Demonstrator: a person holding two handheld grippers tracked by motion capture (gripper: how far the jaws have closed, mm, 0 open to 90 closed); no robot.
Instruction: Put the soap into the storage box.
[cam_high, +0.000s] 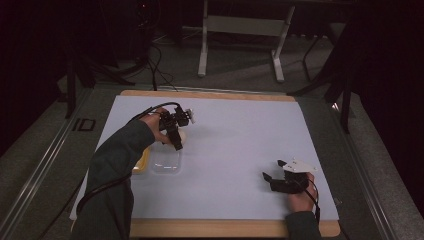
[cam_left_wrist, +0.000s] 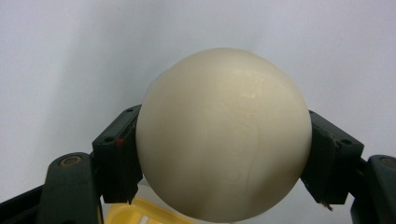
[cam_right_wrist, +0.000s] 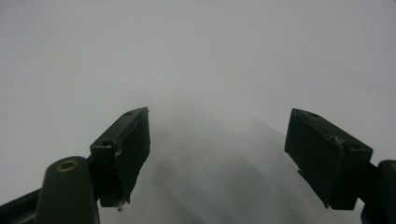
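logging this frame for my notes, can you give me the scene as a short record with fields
surface: pale sheet on a wooden board
left tool: shut on the cream ball, above the containers
right tool: open, nothing between its jaws, low over the sheet
containers: clear tray, with a yellow tray beside it
ball contact: a pad presses on each side

Open mat (cam_high: 235, 150) right of trays (cam_high: 166, 162)
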